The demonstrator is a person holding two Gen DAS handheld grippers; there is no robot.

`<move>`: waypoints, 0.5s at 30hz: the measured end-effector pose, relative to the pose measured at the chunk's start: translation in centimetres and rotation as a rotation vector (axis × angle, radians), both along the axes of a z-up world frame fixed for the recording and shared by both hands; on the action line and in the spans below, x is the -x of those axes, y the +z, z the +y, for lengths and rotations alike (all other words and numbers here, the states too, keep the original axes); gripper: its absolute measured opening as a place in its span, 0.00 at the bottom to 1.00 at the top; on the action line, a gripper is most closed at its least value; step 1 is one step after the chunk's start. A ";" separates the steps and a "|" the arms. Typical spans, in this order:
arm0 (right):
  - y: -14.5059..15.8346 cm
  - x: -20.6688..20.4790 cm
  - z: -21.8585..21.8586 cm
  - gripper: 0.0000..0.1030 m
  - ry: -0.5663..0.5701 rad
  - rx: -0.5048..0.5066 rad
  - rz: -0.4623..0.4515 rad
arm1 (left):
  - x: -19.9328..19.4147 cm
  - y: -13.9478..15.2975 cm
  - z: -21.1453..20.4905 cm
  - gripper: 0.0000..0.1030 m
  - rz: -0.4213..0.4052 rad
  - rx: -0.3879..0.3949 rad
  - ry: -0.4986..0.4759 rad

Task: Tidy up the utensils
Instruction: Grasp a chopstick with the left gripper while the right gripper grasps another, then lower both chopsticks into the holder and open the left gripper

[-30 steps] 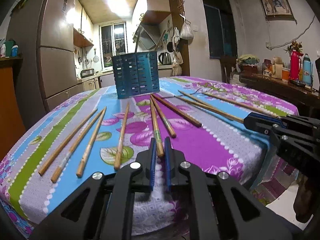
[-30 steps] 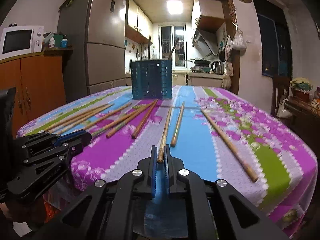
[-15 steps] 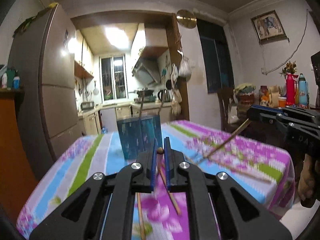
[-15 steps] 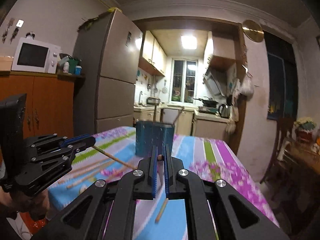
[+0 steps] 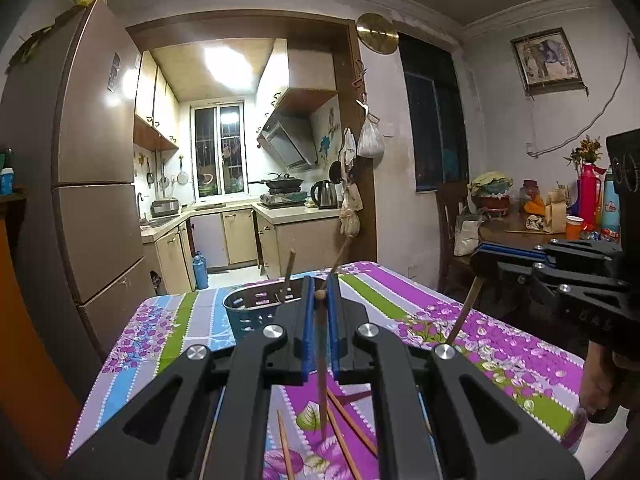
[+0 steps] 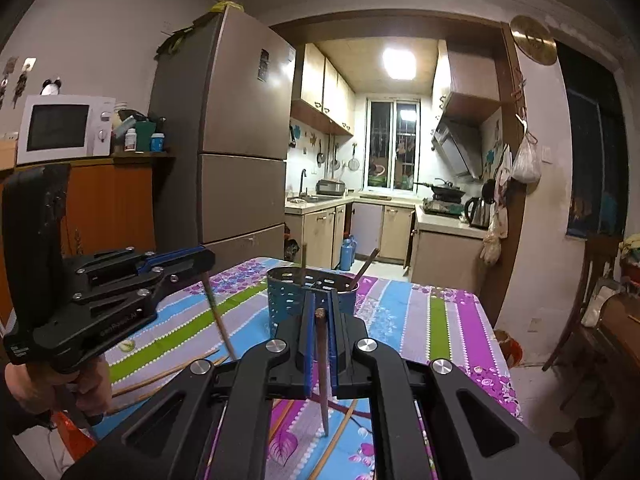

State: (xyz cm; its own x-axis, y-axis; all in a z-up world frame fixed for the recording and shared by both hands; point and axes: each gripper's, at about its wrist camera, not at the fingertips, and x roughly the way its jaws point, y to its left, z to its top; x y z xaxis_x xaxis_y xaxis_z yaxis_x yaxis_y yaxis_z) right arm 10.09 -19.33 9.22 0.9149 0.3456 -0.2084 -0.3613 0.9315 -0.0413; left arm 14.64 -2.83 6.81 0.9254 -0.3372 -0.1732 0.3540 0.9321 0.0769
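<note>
My left gripper [image 5: 320, 280] is shut on the top of a wooden chopstick [image 5: 320, 360] that hangs almost straight down above the flowered tablecloth [image 5: 500, 340]. The blue perforated utensil holder [image 5: 248, 312] stands just beyond it with two sticks in it. My right gripper [image 6: 321, 298] is likewise shut on a second chopstick [image 6: 323, 380], held high in front of the holder [image 6: 284, 296]. Each view shows the other gripper at its side, with its chopstick slanting down: the right gripper [image 5: 480, 260] and the left gripper [image 6: 202, 258]. Loose chopsticks [image 5: 352, 420] [image 6: 160, 376] lie on the cloth below.
A tall fridge [image 6: 240, 140] stands left of the table, and a cabinet with a microwave [image 6: 64, 128] beside it. A chair [image 5: 452, 220] and a cluttered side table with thermoses [image 5: 592, 196] are at the right. The kitchen opens behind the table.
Both grippers have risen well above the table, each lifting one chopstick off the cloth. The sticks now hang down from the jaws, and the holder looks lower in both views.
</note>
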 end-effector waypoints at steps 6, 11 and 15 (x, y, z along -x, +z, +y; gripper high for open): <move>1.1 -2.0 -0.6 0.07 0.013 -0.048 0.030 | -0.6 1.5 0.7 0.05 0.007 0.006 0.004; 2.2 -2.6 -0.3 0.07 0.025 -0.052 0.036 | -0.9 2.5 0.9 0.05 0.002 0.006 -0.002; 4.3 -2.7 -0.1 0.07 0.039 -0.053 0.019 | -1.5 3.8 1.4 0.05 -0.003 0.026 0.001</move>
State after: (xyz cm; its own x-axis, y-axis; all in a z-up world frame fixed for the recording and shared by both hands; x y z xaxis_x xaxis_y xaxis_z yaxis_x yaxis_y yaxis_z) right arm 12.76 -19.44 13.49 0.8967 0.3917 -0.2062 -0.3973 0.9175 0.0153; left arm 16.18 -1.40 10.59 0.9261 -0.3406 -0.1619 0.3530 0.9341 0.0539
